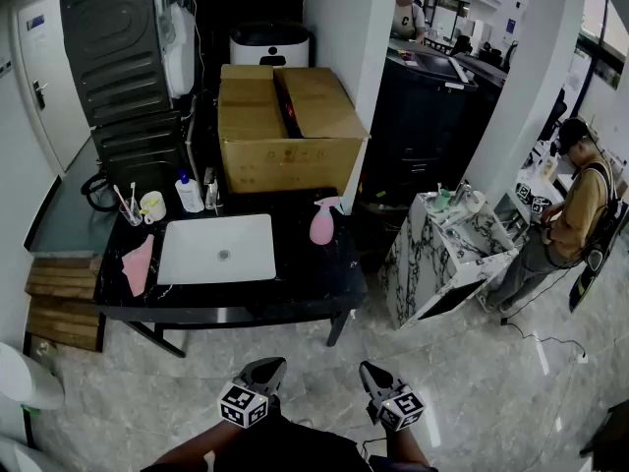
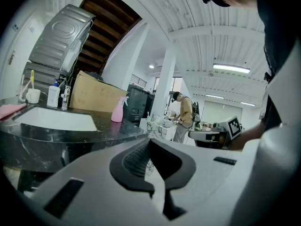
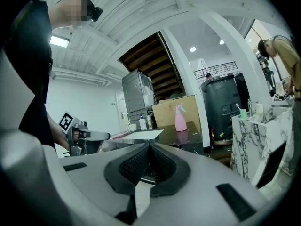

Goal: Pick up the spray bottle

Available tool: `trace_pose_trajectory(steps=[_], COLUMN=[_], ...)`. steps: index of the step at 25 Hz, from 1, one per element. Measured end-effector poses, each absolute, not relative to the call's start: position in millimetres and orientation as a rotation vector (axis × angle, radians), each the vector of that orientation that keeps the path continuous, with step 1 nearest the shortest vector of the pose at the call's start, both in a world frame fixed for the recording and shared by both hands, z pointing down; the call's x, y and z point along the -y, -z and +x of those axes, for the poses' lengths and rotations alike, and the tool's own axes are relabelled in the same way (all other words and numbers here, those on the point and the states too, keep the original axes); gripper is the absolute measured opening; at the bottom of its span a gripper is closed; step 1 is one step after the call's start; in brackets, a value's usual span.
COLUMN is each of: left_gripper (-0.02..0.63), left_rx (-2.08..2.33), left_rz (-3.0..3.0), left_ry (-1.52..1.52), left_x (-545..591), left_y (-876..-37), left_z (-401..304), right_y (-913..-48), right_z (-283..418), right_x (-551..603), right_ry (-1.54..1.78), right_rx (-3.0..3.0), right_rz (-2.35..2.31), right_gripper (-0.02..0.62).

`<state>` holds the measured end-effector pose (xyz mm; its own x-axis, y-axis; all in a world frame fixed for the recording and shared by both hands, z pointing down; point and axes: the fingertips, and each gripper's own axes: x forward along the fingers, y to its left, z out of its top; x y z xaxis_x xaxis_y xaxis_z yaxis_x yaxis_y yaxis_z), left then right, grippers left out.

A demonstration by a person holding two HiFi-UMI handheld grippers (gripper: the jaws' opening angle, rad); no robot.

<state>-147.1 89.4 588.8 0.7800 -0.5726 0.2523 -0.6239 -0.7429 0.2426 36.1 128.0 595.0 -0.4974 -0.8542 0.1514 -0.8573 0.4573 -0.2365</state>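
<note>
The pink spray bottle [image 1: 322,222] stands upright on the right part of the black counter [image 1: 295,293], beside the white sink basin [image 1: 218,249]. Both grippers hang low at the near edge of the head view, well short of the counter. My left gripper [image 1: 264,367] is shut with nothing between its jaws, and my right gripper [image 1: 372,371] is shut and empty too. The left gripper view has the spray bottle [image 2: 117,109] far ahead, left of the closed left gripper [image 2: 149,142]. In the right gripper view the spray bottle [image 3: 180,118] stands far off above the closed right gripper [image 3: 150,147].
A large cardboard box [image 1: 285,126] sits behind the bottle. A pink cloth [image 1: 138,264], a cup with toothbrushes [image 1: 152,205] and a white bottle [image 1: 189,193] lie at the counter's left. A marble cabinet [image 1: 447,254] stands to the right, with a person [image 1: 575,205] beyond it.
</note>
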Motion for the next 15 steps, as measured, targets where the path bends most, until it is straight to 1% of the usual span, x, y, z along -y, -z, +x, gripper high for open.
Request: trace_pose_trajectory(steps=[15], left_gripper=[0.008], left_rx=[0.91], left_rz=[2.691], left_ry=[-0.239], left_x=[-110.0], left_y=[-581.5], left_z=[-136.2], right_y=[-595.9], right_z=[47.8], right_x=[-148.4], right_ry=[-0.425], right_rx=[2.675], right_rz=[1.589], right_gripper=[0.026])
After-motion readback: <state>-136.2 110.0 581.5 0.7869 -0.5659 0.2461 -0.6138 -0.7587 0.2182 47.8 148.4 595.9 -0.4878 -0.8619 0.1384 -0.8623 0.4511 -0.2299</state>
